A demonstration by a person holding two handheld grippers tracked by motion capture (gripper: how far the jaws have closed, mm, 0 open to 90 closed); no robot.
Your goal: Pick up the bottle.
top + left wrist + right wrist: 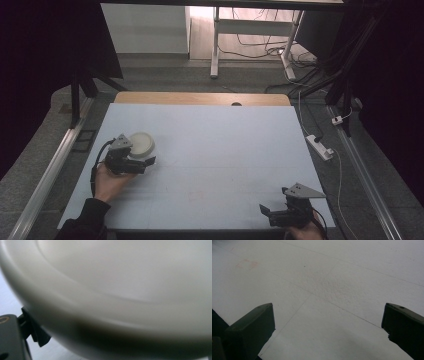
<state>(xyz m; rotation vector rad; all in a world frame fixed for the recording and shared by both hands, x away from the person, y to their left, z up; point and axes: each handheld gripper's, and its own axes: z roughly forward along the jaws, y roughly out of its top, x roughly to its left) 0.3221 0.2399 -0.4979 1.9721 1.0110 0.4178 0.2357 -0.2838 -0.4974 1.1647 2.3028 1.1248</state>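
Looking down, we see the pale blue worktop (215,150) first, then the white dish (141,144) on its left side. Our left gripper (148,162) lies against the dish's near edge; we cannot tell how far its fingers (37,333) are open, the dish crowding its view. Our right gripper (267,212) rests at the near right corner, fingers (252,327) spread wide, holding nothing.

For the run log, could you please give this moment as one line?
left tongs: at white dish, grip unclear | right tongs: open, holding nothing, near table edge | table: pale blue
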